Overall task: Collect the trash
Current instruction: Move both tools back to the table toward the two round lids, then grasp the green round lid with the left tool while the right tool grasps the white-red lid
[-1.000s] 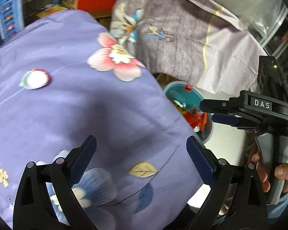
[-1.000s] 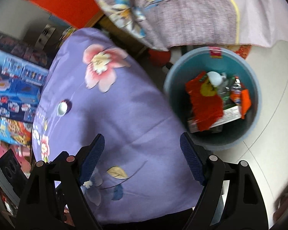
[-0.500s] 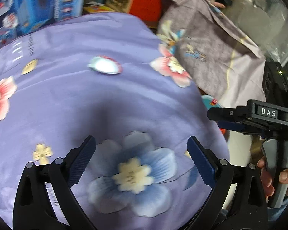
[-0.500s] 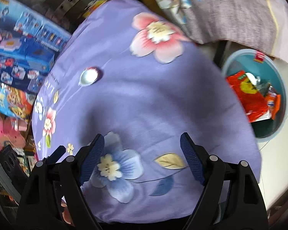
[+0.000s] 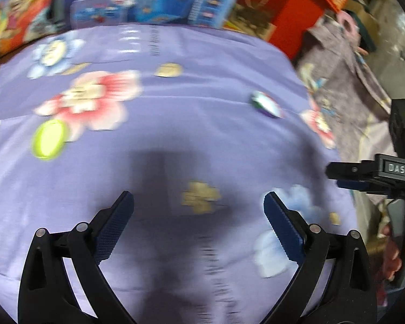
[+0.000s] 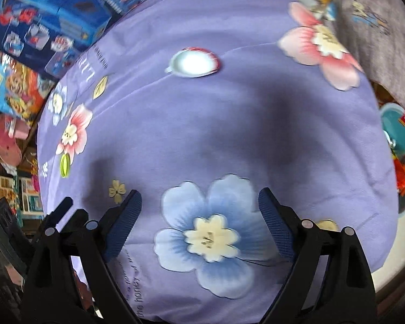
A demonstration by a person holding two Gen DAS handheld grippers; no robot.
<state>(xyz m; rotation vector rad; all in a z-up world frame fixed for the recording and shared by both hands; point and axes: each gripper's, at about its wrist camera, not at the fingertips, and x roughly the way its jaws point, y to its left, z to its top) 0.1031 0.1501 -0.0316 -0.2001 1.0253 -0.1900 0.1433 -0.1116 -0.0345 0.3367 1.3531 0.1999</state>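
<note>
Both the left gripper point(image 5: 198, 213) and right gripper point(image 6: 199, 210) hover wide open and empty over a purple floral cloth point(image 6: 229, 140), where a white-and-red lid point(image 6: 193, 62) and a lime-green lid point(image 5: 49, 139) lie flat, seemingly light, thin and slippery, best pinched across their rims.

A round white lid with a red rim point(image 6: 193, 62) lies flat, well ahead of the right fingers. A yellow-green disc point(image 6: 65, 165) lies far to their left.
</note>
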